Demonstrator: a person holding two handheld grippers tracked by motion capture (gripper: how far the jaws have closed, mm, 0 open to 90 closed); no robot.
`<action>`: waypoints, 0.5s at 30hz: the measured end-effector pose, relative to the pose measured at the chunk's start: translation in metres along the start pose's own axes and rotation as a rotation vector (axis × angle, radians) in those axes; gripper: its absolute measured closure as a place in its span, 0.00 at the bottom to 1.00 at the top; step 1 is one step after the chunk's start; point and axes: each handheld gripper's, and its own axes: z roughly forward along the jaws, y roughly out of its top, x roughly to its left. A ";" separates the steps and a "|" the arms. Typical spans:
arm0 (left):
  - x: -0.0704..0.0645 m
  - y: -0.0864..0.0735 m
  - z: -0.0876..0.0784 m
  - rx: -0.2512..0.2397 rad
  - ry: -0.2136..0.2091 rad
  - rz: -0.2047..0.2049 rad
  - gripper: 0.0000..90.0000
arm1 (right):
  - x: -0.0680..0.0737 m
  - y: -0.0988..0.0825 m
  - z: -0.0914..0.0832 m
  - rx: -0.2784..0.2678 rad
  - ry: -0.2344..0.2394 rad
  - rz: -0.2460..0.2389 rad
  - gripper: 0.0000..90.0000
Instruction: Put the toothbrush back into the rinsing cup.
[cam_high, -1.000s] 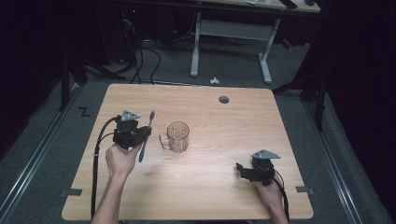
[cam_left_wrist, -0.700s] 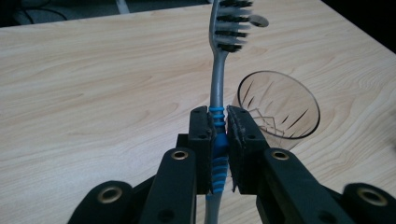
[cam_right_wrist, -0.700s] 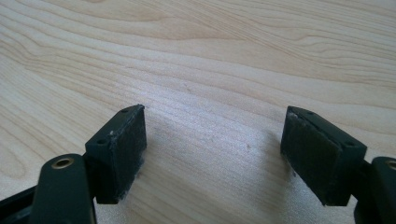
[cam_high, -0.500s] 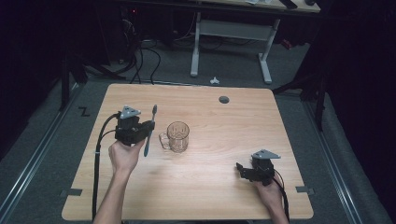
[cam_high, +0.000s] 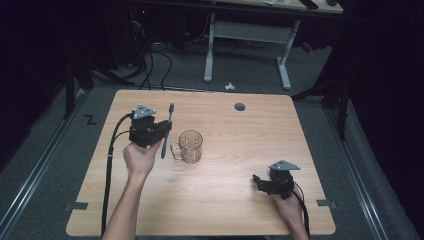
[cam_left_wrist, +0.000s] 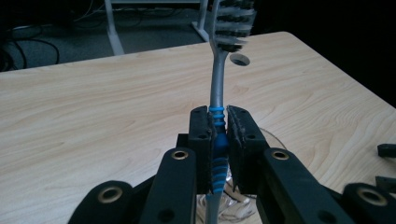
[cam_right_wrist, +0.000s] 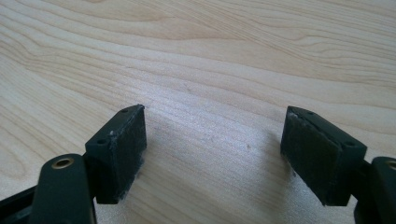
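A toothbrush (cam_high: 166, 131) is held clamped in the left gripper (cam_high: 159, 131), above the table (cam_high: 235, 210) and just to the left of a clear glass mug (cam_high: 190, 146). The step in hand is judged to be the carrying of the toothbrush toward the mug, with the placing of it inside not yet done. In the left gripper view the jaws are seen closed on the blue ribbed grip of the toothbrush (cam_left_wrist: 218, 140), with the grey neck rising between them and the bristled head (cam_left_wrist: 232, 21) at the top, slightly blurred. The lower end of the handle hangs below the jaws, and part of the mug's glass (cam_left_wrist: 231, 198) can be made out beneath it.

For the next move, the lower end of the handle would likely need to be brought over the mug's open mouth, the toothbrush kept close to upright, and then lowered inside before the jaws are let go. Care is probably called for so that the rim is not struck and the light mug is not tipped or pushed.

The right gripper (cam_high: 263, 183) is rested low at the near right of the table, well apart from the mug. Its jaws are spread wide with nothing between them, and bare wood (cam_right_wrist: 210, 135) is seen in the gap.

The toothbrush is slim, with a grey body and blue rubber ribbing at its middle. The mug is transparent, upright, with its handle turned toward the left gripper.
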 end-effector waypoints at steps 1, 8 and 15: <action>-0.001 0.002 0.001 -0.008 0.000 -0.001 0.90 | 0.000 0.000 0.000 0.000 0.000 0.000 0.25; -0.005 0.009 0.009 -0.035 -0.007 0.003 0.90 | 0.000 0.000 0.000 0.000 0.000 0.000 0.25; -0.010 0.017 0.018 -0.048 -0.009 0.017 0.90 | 0.000 0.000 0.000 0.000 0.000 0.000 0.25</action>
